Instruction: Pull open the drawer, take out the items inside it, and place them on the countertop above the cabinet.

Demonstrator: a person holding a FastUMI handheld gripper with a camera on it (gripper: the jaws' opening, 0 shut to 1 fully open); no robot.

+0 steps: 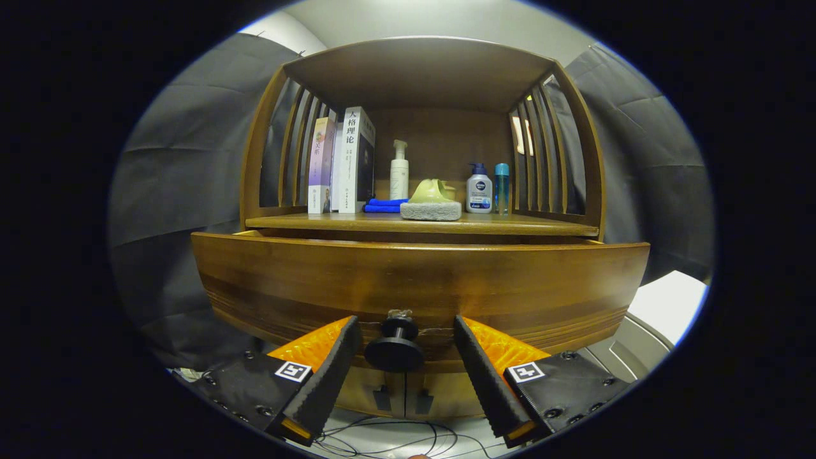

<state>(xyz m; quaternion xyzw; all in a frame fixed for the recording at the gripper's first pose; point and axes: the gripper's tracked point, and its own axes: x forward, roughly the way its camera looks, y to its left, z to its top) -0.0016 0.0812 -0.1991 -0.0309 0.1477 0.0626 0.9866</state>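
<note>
Up on the countertop [497, 223] of the wooden cabinet [574, 159] stand two books [344, 162] upright at the left, one folded blue cloth [384, 205] beside them, one white pump bottle [399, 172] behind the cloth, one grey sponge [431, 211] with a pale green object [432, 190] resting on it, then one squat pump bottle with a dark cap [479, 189] and one slim teal bottle [502, 188] just beside it. Below the countertop the single drawer [287, 280] is pulled out a little, its wide wooden front close to the camera; what lies inside it cannot be seen. One round black knob [395, 347] sticks out from the middle of the drawer front. The gripper [401, 357] is held level and square to the drawer, its two fingers spread apart, one on each side of the knob with a gap to it on both sides, neither finger touching it. A few thin cables [395, 440] lie on the floor beneath the fingers.
</note>
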